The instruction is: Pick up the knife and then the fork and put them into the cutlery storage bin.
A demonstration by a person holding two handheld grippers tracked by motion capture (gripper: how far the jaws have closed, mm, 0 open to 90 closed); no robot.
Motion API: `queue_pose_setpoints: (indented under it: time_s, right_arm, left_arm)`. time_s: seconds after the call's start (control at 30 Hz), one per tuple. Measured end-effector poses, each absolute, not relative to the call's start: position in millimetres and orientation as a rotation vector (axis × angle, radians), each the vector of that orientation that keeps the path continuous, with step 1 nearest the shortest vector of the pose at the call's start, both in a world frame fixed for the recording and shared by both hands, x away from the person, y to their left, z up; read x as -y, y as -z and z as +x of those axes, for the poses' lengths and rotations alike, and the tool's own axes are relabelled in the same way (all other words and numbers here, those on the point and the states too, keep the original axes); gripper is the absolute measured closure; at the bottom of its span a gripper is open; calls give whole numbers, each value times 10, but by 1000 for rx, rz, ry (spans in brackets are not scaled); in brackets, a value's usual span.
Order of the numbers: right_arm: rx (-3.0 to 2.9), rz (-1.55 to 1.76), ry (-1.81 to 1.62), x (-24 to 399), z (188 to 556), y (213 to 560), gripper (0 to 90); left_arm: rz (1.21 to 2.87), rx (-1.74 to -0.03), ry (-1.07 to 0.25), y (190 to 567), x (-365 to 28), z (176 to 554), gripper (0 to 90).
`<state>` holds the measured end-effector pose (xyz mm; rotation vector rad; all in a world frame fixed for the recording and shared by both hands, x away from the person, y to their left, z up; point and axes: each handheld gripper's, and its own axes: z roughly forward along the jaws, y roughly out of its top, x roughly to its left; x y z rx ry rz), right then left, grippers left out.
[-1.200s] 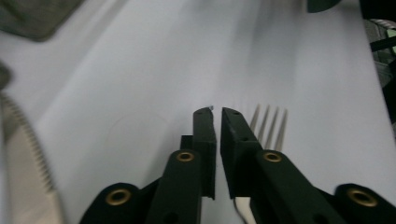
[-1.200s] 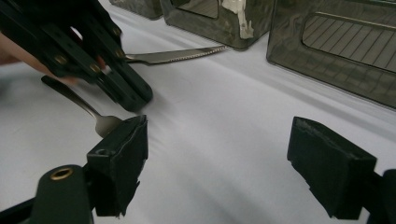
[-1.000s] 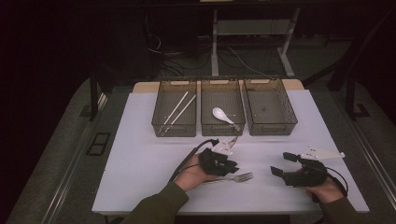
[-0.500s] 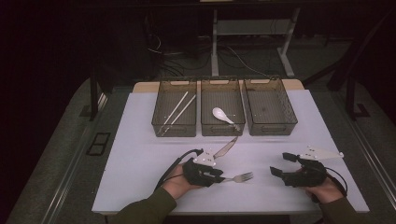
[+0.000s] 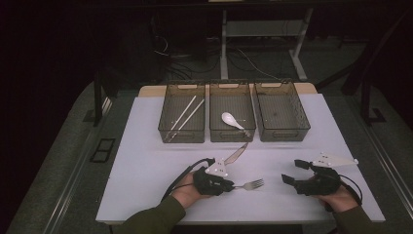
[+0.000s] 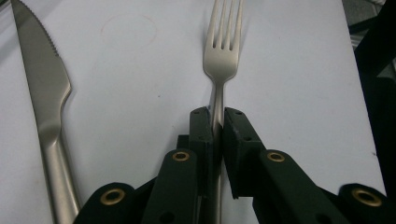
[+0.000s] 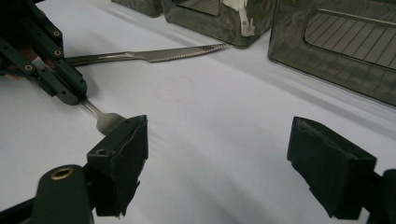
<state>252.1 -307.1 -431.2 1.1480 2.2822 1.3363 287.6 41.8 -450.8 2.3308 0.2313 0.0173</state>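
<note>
On the white table [image 5: 146,195], left to right: knife [image 6: 46,107] lying flat; left gripper [image 6: 215,135], jaws just closed and clamped on the handle of the fork [image 6: 223,56], tines pointing away; right gripper [image 7: 215,163] resting nearby, jaws wide, holding nothing.

1. left gripper [image 5: 228,185] sits low over the table's near edge, pointing right; its jaws have just been closing and now pinch a thin handle.
2. right gripper [image 5: 292,171] rests level, pointing left, jaws spread wide.
</note>
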Motion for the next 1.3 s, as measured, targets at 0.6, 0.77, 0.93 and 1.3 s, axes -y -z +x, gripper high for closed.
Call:
queue_pose_setpoints:
  time_s: [0.6,0.77,0.93,1.3]
  right_arm:
    - [-2334,1142,-1381,3073,2541,4274,193]
    - [-2374,1136,-1439,3015,2538,4181,176]
    - [-2426,1117,-1487,2838,2565,4109,224]
    - [-2528,1133,-1584,2413,2831,4089,412]
  left_arm:
    - [2289,-258,6,4404,-424,2850,840]
    - [2253,-305,1,4294,-478,2851,839]
    - [2228,-329,-30,4208,-523,2861,839]
    - [2197,-352,-100,4117,-559,2866,839]
